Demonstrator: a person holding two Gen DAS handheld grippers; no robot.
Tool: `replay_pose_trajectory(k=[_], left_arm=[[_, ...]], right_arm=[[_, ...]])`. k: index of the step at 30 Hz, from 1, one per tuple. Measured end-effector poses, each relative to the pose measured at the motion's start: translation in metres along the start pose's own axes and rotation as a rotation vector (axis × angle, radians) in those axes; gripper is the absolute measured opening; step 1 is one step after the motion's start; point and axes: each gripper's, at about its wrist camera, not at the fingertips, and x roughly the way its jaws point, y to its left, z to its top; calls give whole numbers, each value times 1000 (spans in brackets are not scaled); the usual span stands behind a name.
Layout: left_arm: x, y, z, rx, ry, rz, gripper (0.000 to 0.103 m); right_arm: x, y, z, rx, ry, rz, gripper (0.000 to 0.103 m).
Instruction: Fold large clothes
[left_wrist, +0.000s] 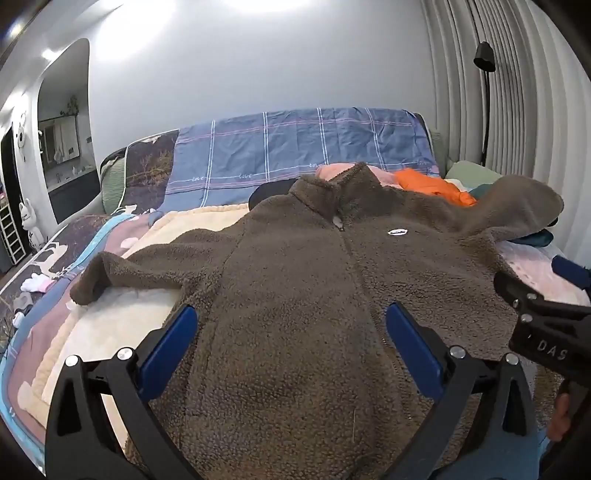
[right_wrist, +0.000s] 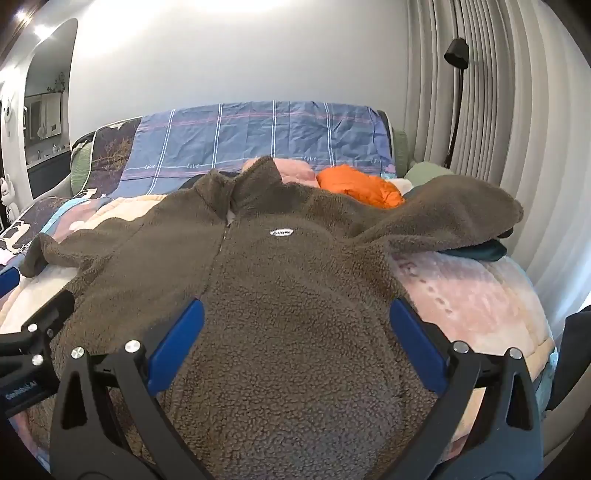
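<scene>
A brown fleece jacket lies front up and spread flat on the bed, zipped, collar toward the headboard, a small white label on its chest. It also shows in the right wrist view. Its left sleeve lies out over the cream blanket; its right sleeve rests on a clothes pile. My left gripper is open and empty over the jacket's lower left part. My right gripper is open and empty over its lower right part. Each gripper shows at the edge of the other's view.
An orange garment and pink and dark green clothes lie piled behind and to the right of the jacket. A blue plaid cloth covers the headboard. A cream blanket lies under the jacket. A black floor lamp and curtains stand at right.
</scene>
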Motion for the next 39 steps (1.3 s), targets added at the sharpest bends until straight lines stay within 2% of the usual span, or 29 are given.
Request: replay_pose_trajectory(k=[5,14,31,39], left_arm=[[0,-1,-10,8,3,-4,102],[-1,7,-13,-9,2,-54,102],[-13,15,-15,-17,-27,-4,102],[-18,16,-19,-9,-41,-6,102]], right_arm=[[4,1,-2,-6,12,12,101],[3,1,-4,1,19,38,101],[-15,9,-4,1,-11,58,101],[-22,10,-6,4,-23,56,101]])
